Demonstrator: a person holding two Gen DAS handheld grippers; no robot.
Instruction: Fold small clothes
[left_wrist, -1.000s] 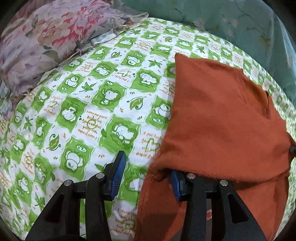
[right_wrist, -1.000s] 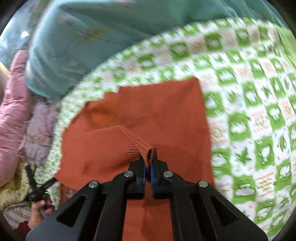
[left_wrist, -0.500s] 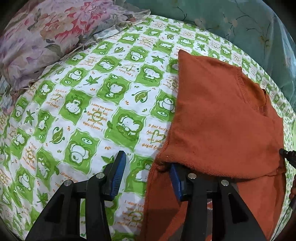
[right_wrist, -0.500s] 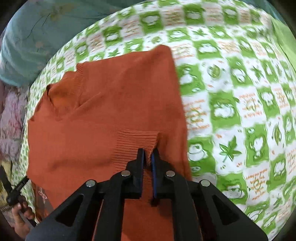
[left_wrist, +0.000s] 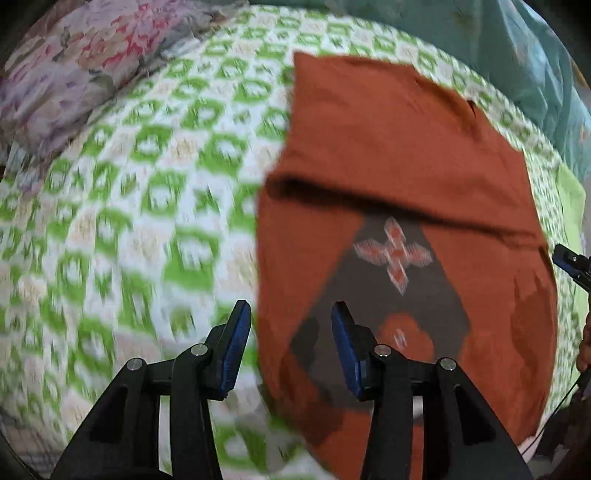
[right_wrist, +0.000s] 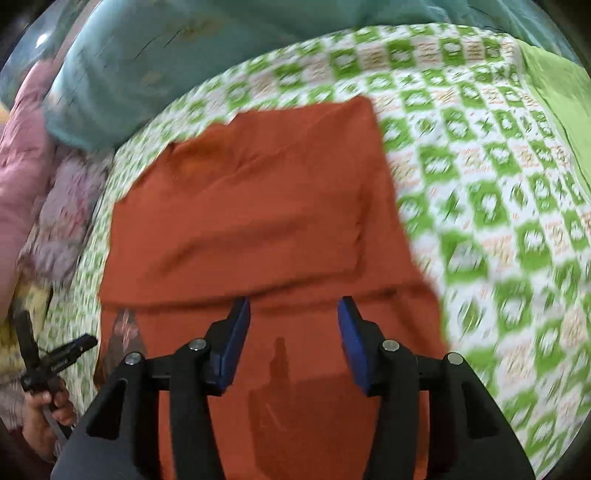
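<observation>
On the bed (left_wrist: 155, 206), my sweater (left_wrist: 399, 155) lies half-folded; both tools, left (left_wrist: 291, 343) and right (right_wrist: 293, 343), gape empty; another fold remains.

No legible text (all blurred)

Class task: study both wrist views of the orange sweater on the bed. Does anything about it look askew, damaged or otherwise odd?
Nothing looks damaged. The orange sweater lies on the green-and-white sheet with a layer folded over; its fold edge runs slightly slanted. Below it a dark patterned panel shows. Both the left gripper and right gripper are open, holding nothing.
</observation>
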